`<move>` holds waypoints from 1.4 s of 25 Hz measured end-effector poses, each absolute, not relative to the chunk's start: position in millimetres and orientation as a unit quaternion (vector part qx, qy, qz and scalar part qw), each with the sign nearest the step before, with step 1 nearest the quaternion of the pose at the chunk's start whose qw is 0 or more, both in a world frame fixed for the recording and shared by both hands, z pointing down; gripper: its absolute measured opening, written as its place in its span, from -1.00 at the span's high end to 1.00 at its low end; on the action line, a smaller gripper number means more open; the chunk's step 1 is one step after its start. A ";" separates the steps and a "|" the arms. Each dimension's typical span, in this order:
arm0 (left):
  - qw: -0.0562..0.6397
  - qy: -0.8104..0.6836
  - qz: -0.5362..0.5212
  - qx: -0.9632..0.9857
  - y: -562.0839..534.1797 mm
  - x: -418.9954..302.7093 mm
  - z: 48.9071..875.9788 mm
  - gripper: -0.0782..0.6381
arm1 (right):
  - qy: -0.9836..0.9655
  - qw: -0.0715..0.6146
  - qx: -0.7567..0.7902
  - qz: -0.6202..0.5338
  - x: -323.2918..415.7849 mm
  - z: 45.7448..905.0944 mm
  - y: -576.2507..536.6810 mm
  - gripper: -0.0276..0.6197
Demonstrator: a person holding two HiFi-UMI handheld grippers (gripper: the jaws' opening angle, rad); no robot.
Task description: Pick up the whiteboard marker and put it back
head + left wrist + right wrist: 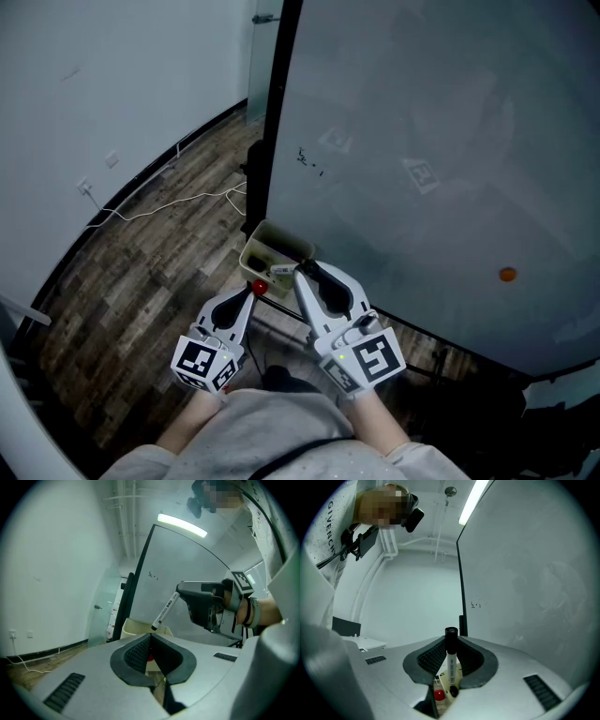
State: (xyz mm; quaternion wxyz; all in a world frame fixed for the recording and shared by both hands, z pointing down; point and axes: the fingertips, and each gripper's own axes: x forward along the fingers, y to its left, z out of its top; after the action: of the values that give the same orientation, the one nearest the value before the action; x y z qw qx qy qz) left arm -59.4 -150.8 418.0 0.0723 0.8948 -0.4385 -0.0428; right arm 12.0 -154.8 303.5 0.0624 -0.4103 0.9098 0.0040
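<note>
The whiteboard marker [451, 663] has a white printed barrel and a black end. It is clamped between the jaws of the right gripper [305, 272], with the black end pointing down over the beige tray [258, 246] at the whiteboard's [422, 169] lower left corner. The left gripper [251, 292] sits just beside it, jaws closed together on nothing. A small red piece [258, 288] lies in the tray. Below are a dark wood-plank floor [141, 300], a white cable [169, 206] and a pale wall [112, 75].

marker [451, 660] label: illegible | whiteboard scribble [309, 161]: too small to read | tray [272, 232] contents: dim, red item [259, 287] unidentifiable
</note>
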 end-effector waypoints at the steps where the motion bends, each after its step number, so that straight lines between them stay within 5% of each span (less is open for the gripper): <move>1: 0.073 -0.439 -0.043 0.895 -150.2 -59.6 417.0 0.74 | 0.910 0.063 -0.410 0.005 11.7 302.1 -154.2 0.67; 35: 0.073 -0.442 -0.050 0.893 -143.0 -65.4 415.2 0.74 | 0.910 0.079 -0.406 0.018 14.0 276.7 -147.7 0.67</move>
State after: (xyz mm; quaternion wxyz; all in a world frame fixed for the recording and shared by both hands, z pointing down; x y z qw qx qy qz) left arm -65.4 -143.0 415.2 0.0726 0.8927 -0.4420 -0.0503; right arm 14.0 -147.7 276.7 0.0792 -0.4055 0.9105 0.0175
